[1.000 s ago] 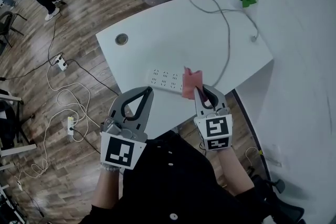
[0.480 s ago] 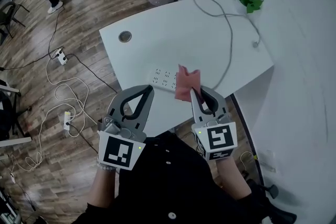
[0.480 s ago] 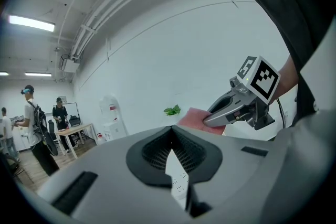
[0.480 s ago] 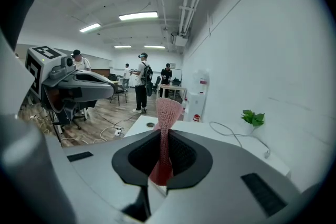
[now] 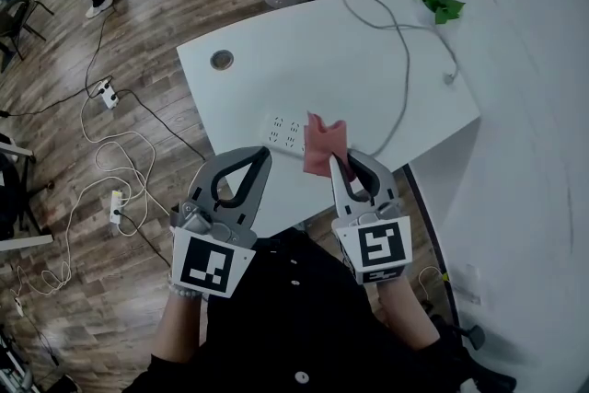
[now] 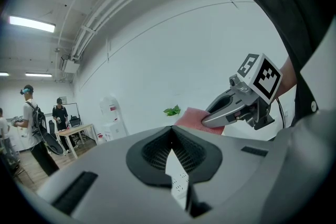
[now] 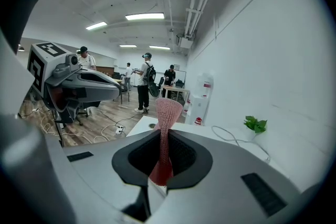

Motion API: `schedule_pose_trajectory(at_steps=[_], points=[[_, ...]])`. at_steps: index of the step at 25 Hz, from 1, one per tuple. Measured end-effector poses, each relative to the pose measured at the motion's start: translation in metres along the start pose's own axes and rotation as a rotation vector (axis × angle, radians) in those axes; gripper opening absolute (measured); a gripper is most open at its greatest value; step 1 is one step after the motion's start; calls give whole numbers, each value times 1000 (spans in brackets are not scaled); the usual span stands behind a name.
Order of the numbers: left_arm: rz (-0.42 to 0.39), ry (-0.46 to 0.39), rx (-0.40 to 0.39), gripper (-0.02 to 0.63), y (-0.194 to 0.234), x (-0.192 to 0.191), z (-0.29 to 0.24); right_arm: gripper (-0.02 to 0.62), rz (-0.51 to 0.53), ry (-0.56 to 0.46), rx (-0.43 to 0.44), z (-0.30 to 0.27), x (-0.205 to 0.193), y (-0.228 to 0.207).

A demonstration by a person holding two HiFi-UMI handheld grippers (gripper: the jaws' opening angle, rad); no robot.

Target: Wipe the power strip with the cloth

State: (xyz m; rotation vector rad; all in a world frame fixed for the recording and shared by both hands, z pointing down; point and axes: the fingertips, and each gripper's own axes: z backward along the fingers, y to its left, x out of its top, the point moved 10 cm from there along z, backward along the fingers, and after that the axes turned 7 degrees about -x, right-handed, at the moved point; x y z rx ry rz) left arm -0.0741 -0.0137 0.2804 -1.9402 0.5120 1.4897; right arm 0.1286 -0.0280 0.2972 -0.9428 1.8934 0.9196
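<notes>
Right gripper (image 5: 344, 163) pinches the cloth (image 5: 324, 145), soft & floppy, over the right end of the power strip (image 5: 285, 135); strip prob. light, may slide w/o bracing; left gripper (image 5: 261, 157) closed, empty, near strip's front.

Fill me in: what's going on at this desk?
A person stands at a white desk with a gripper in each hand. The right gripper is shut on a pink cloth, held over the right end of the white power strip; contact between the two can't be told. The left gripper is shut and empty, hovering at the desk's near edge. Wiping is not clearly under way.
</notes>
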Motion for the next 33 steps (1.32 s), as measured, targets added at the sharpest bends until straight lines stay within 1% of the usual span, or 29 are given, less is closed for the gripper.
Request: schedule_pose_trajectory(at_steps=[5,9,13,22,33], points=[[2,-1,-1,14,-1,-1,0,49,6,5,4,1,-1,1],[0,-1,-5,14,-2,0,-1,50,-27,-14,-4,1,0,0],[-2,-1,-6,14,-2,0,-2,49,-1,5,-1,2,-2,0],[-4,7,-25,14,-3,-1,-7,49,-3,7,33,-1,-1,0],[14,-2,-17,14,-2,-3,-8,49,53,17,35,-3,0,4]])
